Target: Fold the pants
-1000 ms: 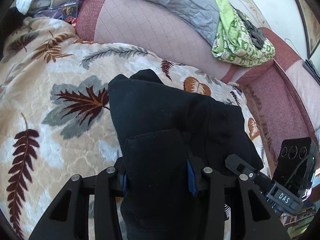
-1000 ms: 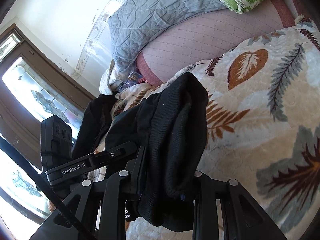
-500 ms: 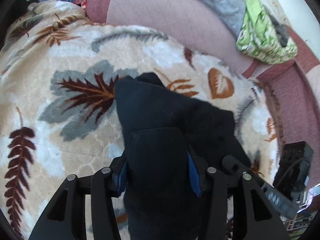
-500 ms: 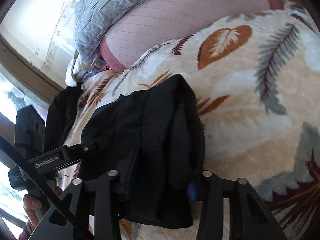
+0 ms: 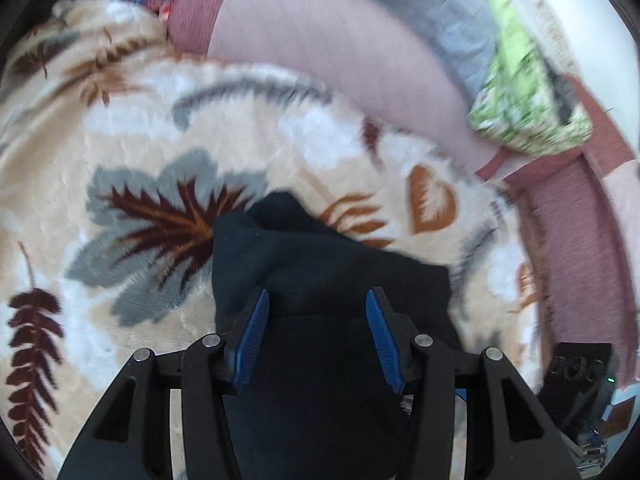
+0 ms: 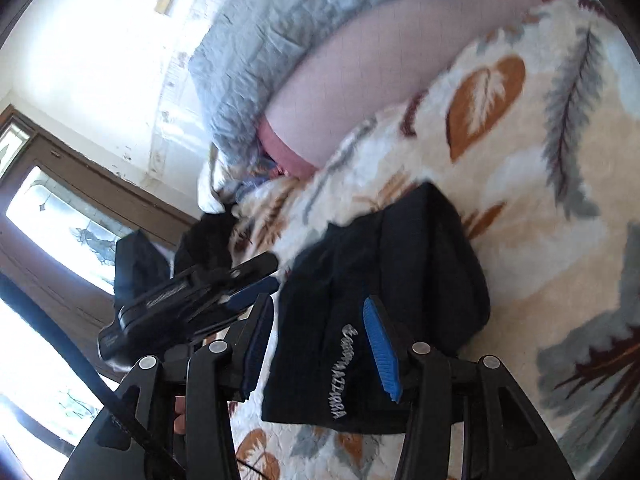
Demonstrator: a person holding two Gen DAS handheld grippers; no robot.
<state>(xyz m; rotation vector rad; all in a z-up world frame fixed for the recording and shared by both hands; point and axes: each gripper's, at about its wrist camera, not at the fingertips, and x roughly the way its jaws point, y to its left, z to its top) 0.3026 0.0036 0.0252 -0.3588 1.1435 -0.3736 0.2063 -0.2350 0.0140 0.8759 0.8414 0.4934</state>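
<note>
The black pants lie folded in a compact bundle on the leaf-patterned blanket. In the right wrist view the pants show white lettering near the front edge. My left gripper is open, its blue pads on either side of the bundle's near part. My right gripper is open too, jaws spread with the cloth lying between them on the blanket. The left gripper's body shows at the left of the right wrist view.
A pink quilted cushion and grey quilt rise behind the blanket. A green patterned cloth sits on the far right. A dark garment lies at the blanket's left end by a window.
Both grippers have opened and let go of the pants, which now rest on the blanket. Both have drawn back a little from the bundle.
</note>
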